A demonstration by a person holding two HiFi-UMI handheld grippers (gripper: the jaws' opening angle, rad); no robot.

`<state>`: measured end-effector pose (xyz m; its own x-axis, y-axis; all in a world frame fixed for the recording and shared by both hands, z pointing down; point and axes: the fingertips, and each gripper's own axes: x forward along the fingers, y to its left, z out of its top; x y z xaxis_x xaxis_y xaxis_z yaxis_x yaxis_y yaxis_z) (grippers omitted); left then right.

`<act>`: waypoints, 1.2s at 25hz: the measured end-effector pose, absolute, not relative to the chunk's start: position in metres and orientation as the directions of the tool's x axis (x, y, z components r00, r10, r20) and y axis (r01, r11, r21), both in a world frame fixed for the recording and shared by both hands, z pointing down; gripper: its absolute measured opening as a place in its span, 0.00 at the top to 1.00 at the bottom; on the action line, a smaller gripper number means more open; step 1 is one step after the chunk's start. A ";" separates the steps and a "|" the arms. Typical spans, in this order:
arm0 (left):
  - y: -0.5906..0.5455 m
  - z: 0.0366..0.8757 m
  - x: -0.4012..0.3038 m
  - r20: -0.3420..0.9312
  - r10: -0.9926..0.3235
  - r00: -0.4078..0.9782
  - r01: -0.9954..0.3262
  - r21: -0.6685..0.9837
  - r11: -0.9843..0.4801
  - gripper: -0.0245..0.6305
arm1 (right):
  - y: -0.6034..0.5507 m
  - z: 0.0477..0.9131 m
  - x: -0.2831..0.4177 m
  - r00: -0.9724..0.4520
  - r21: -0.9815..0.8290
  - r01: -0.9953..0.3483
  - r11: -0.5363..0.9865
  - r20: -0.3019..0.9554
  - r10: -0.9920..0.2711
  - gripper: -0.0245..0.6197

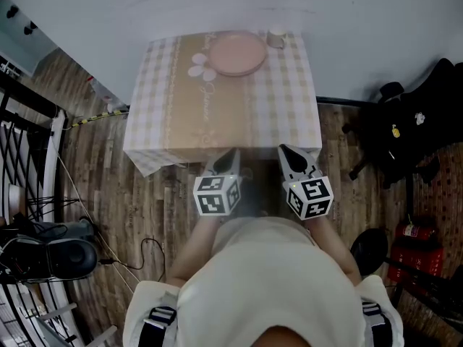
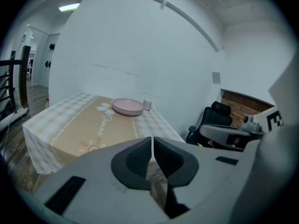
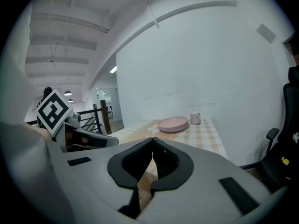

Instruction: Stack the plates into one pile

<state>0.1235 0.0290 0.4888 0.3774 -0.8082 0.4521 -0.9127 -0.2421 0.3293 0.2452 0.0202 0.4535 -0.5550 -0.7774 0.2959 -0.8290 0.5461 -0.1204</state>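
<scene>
Tongs of both hands are pressed together and pinch nothing. From the head view, the left tongs (image 1: 232, 154) and the right tongs (image 1: 284, 152) hang side by side just off the near edge of the counter (image 1: 289, 107), which wears a checked cloth with a beige middle strip. The pile of pink plates (image 1: 237, 54) lies at 12 o'clock from the tongs, close to the far edge of the counter by the white wall. A white mug (image 1: 275, 38) stands just beside the pile, at 2 o'clock of it. A black office chair (image 1: 405, 132) stands on the wooden floor at 3 o'clock of the counter.

From the left gripper view, the left tongs (image 2: 152, 146) show only a thin slit between the dark pads, with no thing in it. The plates (image 2: 127, 107) are at 11 o'clock above the tips, the mug (image 2: 147, 105) just to their right.

From the right gripper view, the right tongs (image 3: 153, 146) are closed tip to tip. The plates (image 3: 173, 123) sit at 1 o'clock, the mug (image 3: 195, 118) just beside them.
</scene>
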 end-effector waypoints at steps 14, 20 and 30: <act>0.048 0.491 0.131 0.452 -0.805 0.385 -0.913 0.317 -0.258 0.94 | 0.042 0.455 0.247 -0.592 -0.148 -0.804 0.575 0.285 -0.754 0.96; 0.047 0.490 0.134 0.452 -0.805 0.385 -0.913 0.313 -0.261 0.94 | 0.042 0.454 0.247 -0.593 -0.125 -0.802 0.585 0.291 -0.751 0.96; 0.043 0.490 0.133 0.454 -0.808 0.377 -0.916 0.313 -0.252 0.94 | 0.039 0.457 0.248 -0.596 -0.136 -0.800 0.585 0.295 -0.746 0.96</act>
<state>0.1331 0.0433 0.4897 0.3770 -0.8076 0.4535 -0.9158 -0.2518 0.3128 0.2475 0.0389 0.4574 -0.5964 -0.7465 0.2951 -0.7996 0.5848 -0.1365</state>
